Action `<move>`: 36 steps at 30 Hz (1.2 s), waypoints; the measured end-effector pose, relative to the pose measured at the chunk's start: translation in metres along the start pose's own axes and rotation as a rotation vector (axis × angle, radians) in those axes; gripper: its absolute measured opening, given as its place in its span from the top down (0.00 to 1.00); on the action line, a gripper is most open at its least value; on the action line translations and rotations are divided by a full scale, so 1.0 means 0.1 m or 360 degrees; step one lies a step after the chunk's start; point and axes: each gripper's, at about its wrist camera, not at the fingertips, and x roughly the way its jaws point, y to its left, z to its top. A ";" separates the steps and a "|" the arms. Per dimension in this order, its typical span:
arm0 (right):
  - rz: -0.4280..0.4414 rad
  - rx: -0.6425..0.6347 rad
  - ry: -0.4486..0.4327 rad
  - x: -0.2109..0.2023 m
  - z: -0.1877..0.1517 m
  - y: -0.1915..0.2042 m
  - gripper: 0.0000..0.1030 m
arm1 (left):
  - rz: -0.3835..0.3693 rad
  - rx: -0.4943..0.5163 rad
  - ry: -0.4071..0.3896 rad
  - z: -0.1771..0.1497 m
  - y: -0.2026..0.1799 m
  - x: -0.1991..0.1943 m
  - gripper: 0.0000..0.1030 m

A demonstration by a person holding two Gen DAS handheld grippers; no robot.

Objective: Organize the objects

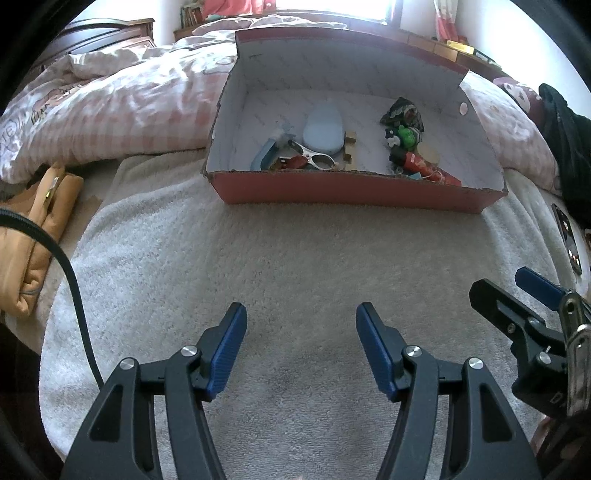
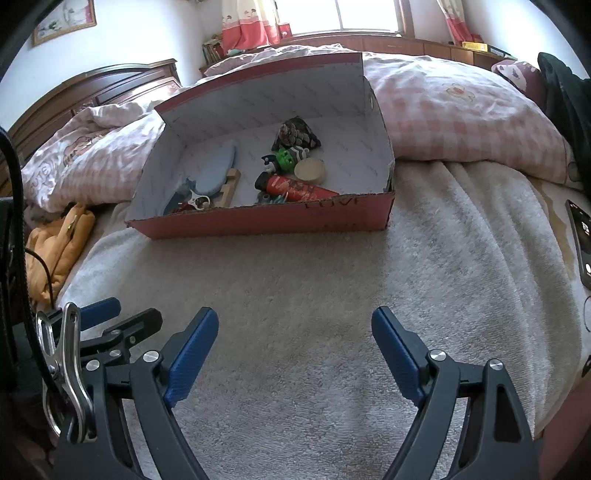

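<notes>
- My left gripper (image 1: 301, 347) and right gripper (image 2: 294, 349) hover spread wide, empty, over the towel (image 1: 295, 251).
- Small items sit inside the red box (image 2: 258, 221) (towel looks bare); I'd withdraw without nudging it.

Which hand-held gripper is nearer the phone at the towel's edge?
Right. The phone lies just right of the right hand-held gripper; the left hand-held gripper sits farther left, beyond the right one.

Bright window (image 2: 364, 14), pink-red curtains (image 2: 247, 24), dark wooden headboard (image 2: 122, 83), white walls, framed picture (image 2: 64, 18)
</notes>
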 end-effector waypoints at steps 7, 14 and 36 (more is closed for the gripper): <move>0.0002 0.0008 0.0005 0.01 -0.01 0.00 0.16 | -0.0009 0.0003 0.0003 0.00 0.00 0.00 0.39; 0.0001 0.0009 0.0006 0.01 -0.01 0.00 0.16 | -0.0013 0.0002 0.0007 0.01 -0.01 0.01 0.39; 0.0001 0.0013 0.0009 0.01 -0.03 -0.01 0.16 | -0.0004 0.0013 -0.0006 -0.01 -0.03 -0.01 0.39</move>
